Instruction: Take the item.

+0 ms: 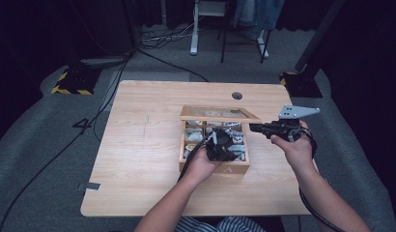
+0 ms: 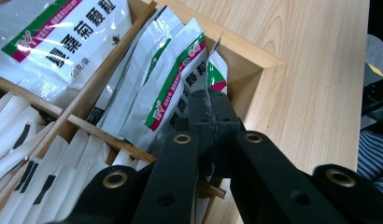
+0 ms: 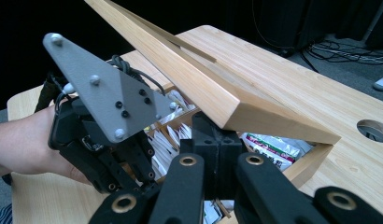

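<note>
Holding sachets [image 2: 173,88] in wooden box [image 1: 214,168], lid [image 1: 219,114] raised.

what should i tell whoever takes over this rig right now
Left gripper: shut on a white sachet with green and red print, in a corner compartment of the wooden box; not lifted out yet.
Right gripper: shut, propping the box lid open from underneath.
Box sits mid-table, its compartments full of sachets.
Done: lid raised, sachet gripped.
Left: probably draw the sachet out, then lower the lid. Keep the right gripper under the lid, or it will likely drop.
</note>
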